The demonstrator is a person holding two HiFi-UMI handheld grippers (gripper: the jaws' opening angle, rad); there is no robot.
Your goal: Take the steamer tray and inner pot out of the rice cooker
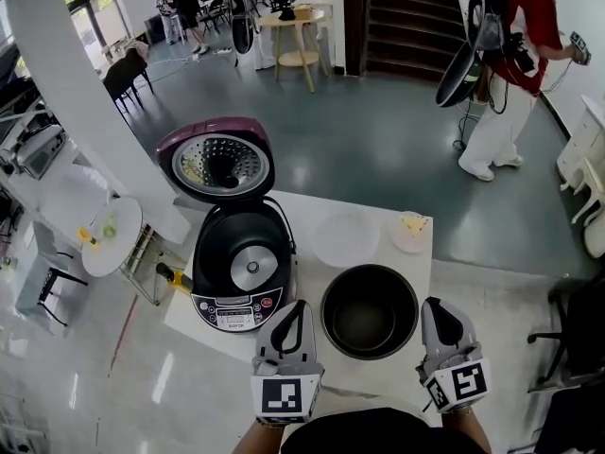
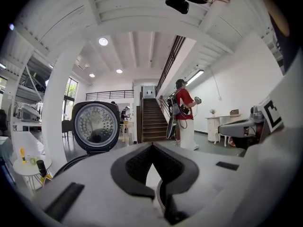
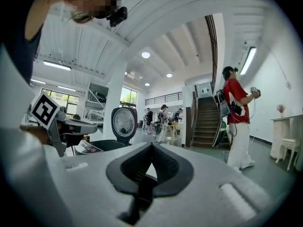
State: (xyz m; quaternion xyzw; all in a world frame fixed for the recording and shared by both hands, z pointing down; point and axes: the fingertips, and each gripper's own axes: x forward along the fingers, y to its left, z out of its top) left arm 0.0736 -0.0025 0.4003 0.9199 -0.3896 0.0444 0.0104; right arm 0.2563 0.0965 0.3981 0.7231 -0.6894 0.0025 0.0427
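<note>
Head view | inner pot [image 1: 369, 310] black, on table [image 1: 307, 211] (rice cooker [image 1: 244, 265] open) | left claw [image 1: 301, 305], right claw [image 1: 431, 303] closed, empty

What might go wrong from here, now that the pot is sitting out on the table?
The inner pot stands right between the left gripper and the right gripper, both shut; a sideways swing might knock it. The rice cooker sits at the left edge of the table with its lid up, so a bump could shove it off.
</note>
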